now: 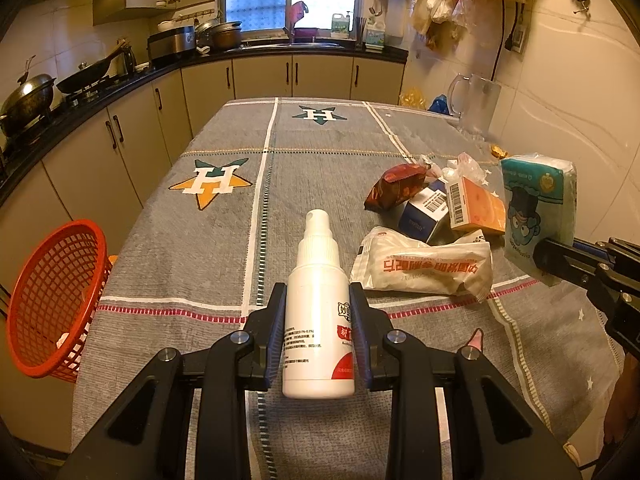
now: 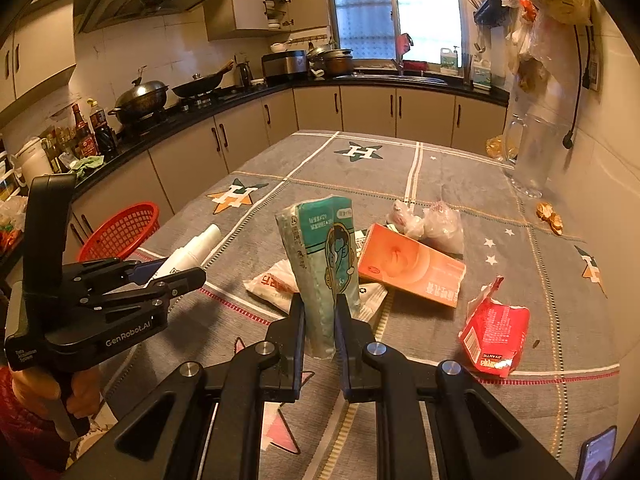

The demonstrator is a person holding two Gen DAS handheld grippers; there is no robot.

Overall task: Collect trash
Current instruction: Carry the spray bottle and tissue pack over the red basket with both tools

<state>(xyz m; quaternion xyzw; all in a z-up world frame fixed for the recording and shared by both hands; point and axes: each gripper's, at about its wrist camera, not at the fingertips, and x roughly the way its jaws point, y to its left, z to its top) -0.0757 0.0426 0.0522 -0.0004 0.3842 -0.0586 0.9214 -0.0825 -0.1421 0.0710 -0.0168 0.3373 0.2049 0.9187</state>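
My left gripper (image 1: 318, 300) is shut on a white spray bottle (image 1: 318, 280), nozzle pointing away, held above the grey cloth; the bottle (image 2: 192, 254) also shows in the right wrist view between the left gripper (image 2: 176, 276) fingers. My right gripper (image 2: 319, 308) is shut on a teal tissue pack (image 2: 326, 256), upright above the table; the left wrist view shows the pack (image 1: 538, 208) at the right. On the cloth lie a white wrapper (image 1: 424, 264), an orange box (image 2: 412, 266), a blue-white box (image 1: 426, 212), a dark red packet (image 1: 396, 186), clear plastic (image 2: 430, 222) and a red torn carton (image 2: 494, 330).
A red mesh basket (image 1: 52, 300) hangs off the table's left edge. The table (image 1: 320, 148) carries a grey star-patterned cloth. A clear jug (image 2: 534, 156) stands far right by the wall. A phone (image 2: 598, 456) lies at the near right corner. Kitchen counters (image 1: 100, 92) run behind.
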